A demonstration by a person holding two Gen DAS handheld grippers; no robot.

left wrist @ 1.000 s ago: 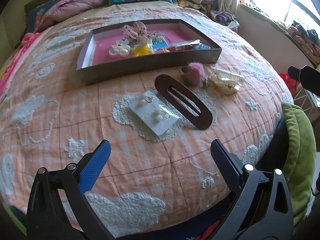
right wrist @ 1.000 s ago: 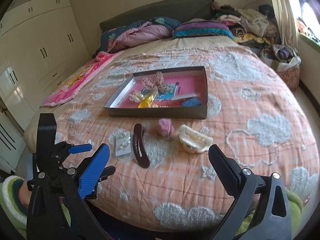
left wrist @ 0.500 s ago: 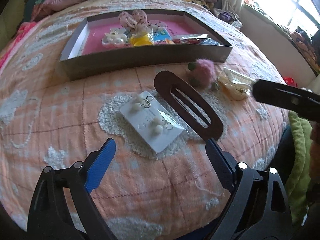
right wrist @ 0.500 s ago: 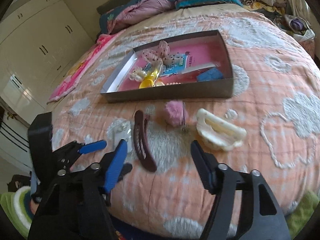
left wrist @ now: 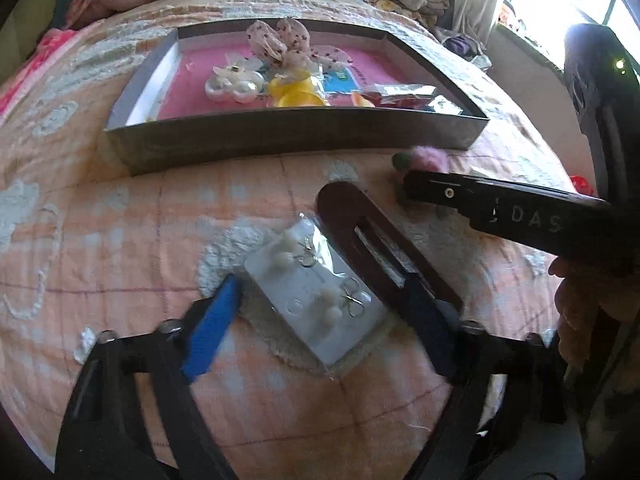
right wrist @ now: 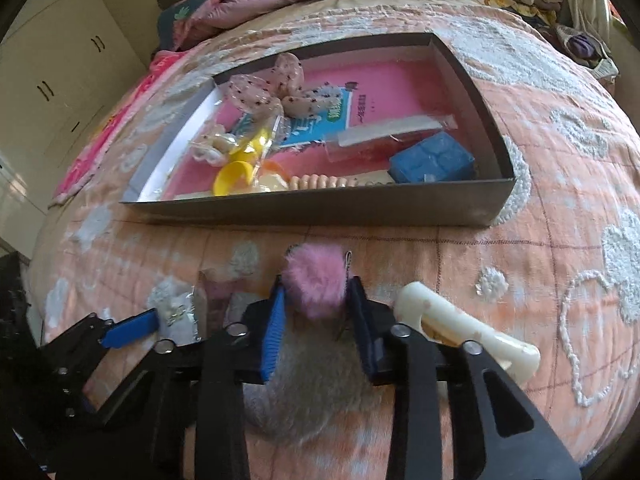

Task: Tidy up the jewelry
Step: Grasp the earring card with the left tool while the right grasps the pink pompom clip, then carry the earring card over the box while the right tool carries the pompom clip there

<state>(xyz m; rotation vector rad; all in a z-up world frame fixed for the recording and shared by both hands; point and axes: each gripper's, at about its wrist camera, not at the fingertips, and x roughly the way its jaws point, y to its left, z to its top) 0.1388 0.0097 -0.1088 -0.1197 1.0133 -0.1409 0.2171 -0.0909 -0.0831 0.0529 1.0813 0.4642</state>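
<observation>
Left wrist view: left gripper (left wrist: 316, 312) spread wide, its fingers on either side of the earring card (left wrist: 316, 300) but apart from it.
Earring card: white, in clear wrap, with pale pompom drops on wire hooks; it lies on the bedspread (left wrist: 100, 248) nearer than the tray (left wrist: 296, 140).
Hair clip: long dark brown oval (left wrist: 384, 252) touching the card's right edge.
Right gripper (right wrist: 316, 312): fingers set about the pink pompom (right wrist: 316, 284); actual grip unclear.
Claw clip: cream (right wrist: 468, 328), just right of the pompom.
Tray: grey walls, pink floor, beyond all these, holding a spotted bow (right wrist: 272, 92) and blue box (right wrist: 432, 160).
</observation>
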